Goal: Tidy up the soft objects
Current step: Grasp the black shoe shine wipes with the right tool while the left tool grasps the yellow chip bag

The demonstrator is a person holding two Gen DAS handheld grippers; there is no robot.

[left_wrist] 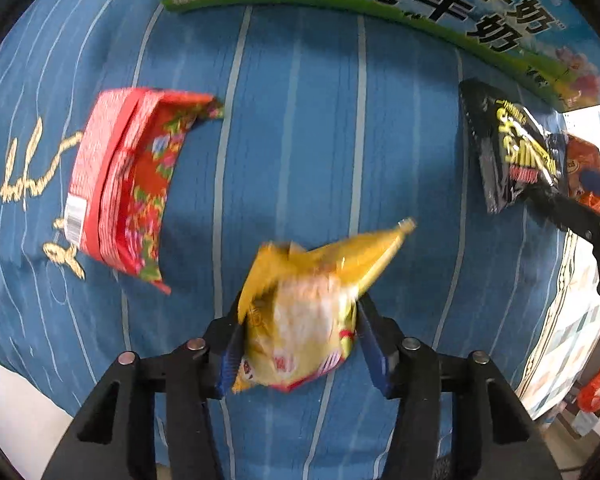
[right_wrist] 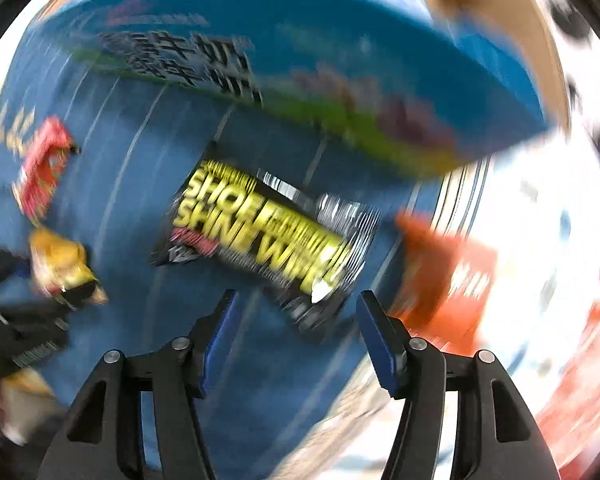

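One container: a milk carton box with green-and-blue print and Chinese lettering, along the top of the left wrist view and across the upper middle of the right wrist view; its inside can't be seen from either view. It sits on a blue striped cloth that covers the surface. Soft packets counted: four. One red floral packet at left of the left wrist view, lying flat on the cloth, well apart from the rest; also seen small and blurred at left in the right wrist view. One black wipes packet with yellow lettering at right of the left wrist view, center of the right wrist view, flat on the cloth near the box. One orange packet just beside the black one at right, heavily blurred. One yellow snack bag at bottom center of the left wrist view. Left hand-held gripper: jaws partly closed, clamped on both sides of the yellow bag, bag crumpled between the blue pads. Right hand-held gripper: jaws wide apart, holding nothing, the near end of the black wipes packet between its tips; contact can't be told, frame is motion-blurred.
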